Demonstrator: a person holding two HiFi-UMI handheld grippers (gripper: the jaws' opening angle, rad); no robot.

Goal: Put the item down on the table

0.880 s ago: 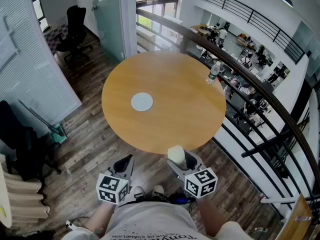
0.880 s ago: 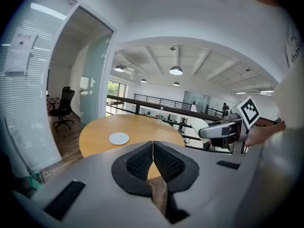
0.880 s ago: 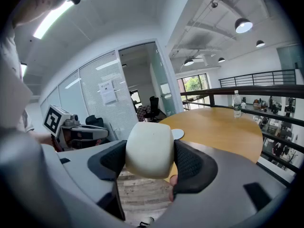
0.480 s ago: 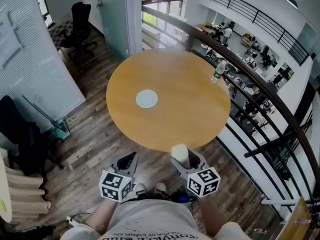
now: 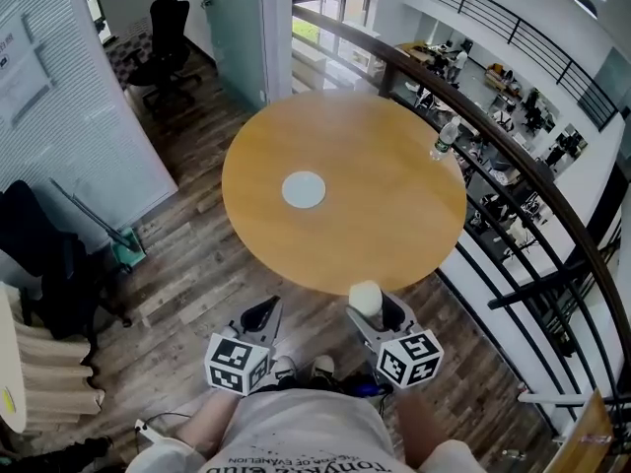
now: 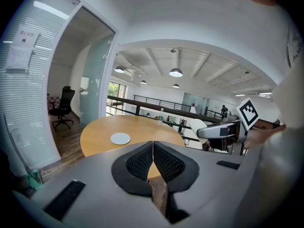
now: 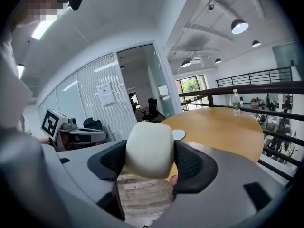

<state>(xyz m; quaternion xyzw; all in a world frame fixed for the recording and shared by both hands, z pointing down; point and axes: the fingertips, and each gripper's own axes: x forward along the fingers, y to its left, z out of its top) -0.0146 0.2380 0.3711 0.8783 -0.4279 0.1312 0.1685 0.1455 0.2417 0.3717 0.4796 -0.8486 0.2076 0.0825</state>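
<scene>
Nearest, the shirt print is cut off and unreadable. The left gripper [image 6: 153, 161] has its jaws pressed together with nothing between them. The right gripper [image 7: 149, 159] is clamped on the cream rounded item [image 7: 148, 145], which fills the gap between both pads and hangs just short of the round table's [image 5: 345, 227] near edge. Farther on the table sit a white disc [image 5: 303, 189] and a bottle [image 5: 446, 138], its label illegible.

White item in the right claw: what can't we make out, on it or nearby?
- White item: sides covered by the right claw pads in the right gripper view; head view shows only its top.
- Bottle at the table edge: too small in every view to read its label.
- White disc: too small to identify.
</scene>
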